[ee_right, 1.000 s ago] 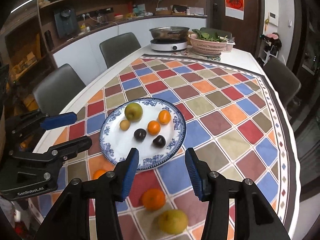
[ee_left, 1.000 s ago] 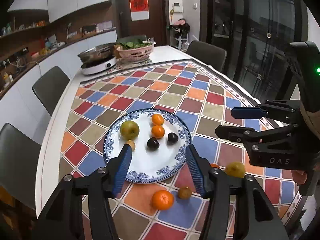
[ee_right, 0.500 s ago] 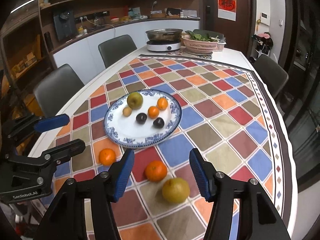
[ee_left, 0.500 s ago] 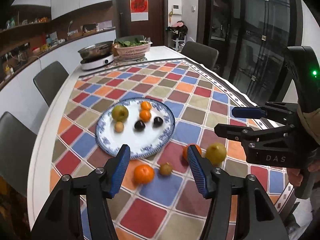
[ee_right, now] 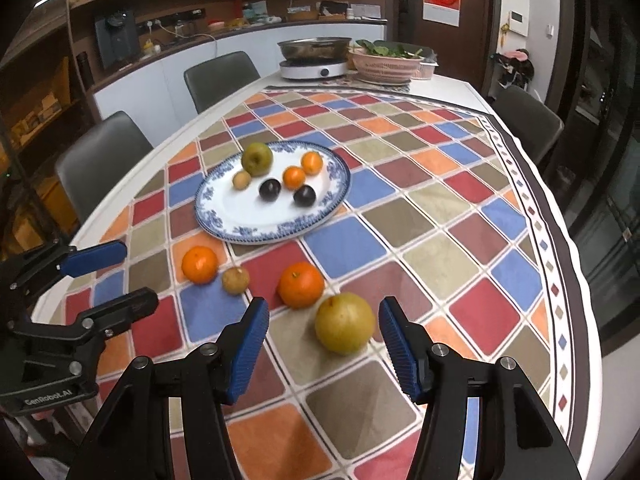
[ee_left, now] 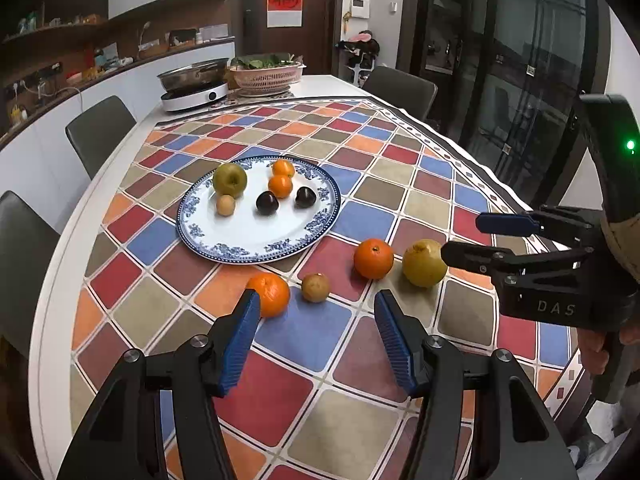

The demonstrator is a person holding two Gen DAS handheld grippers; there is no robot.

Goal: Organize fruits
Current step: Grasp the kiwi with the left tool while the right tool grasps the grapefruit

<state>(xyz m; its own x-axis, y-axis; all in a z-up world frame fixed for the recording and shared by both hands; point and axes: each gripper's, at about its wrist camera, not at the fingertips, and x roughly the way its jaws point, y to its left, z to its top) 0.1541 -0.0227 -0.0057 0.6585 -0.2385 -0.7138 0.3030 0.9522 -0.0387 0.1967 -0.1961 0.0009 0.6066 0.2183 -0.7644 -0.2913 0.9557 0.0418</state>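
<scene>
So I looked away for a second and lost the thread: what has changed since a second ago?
Both grippers pulled back from the plate: the left gripper and right gripper now see all four loose fruits on the cloth, the yellow pear lying just ahead of the right one. Nothing was grasped or released. Both remain open; the six fruits on the plate have not moved.

Left tool [ee_left: 316, 310] & right tool [ee_right: 323, 318] both wide apart, nothing gripped.

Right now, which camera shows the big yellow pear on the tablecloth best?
The right wrist view: the yellow pear sits large, close and unobstructed between the open right claw. In the left wrist view the pear is smaller, off right, beside that claw's fingers.
</scene>
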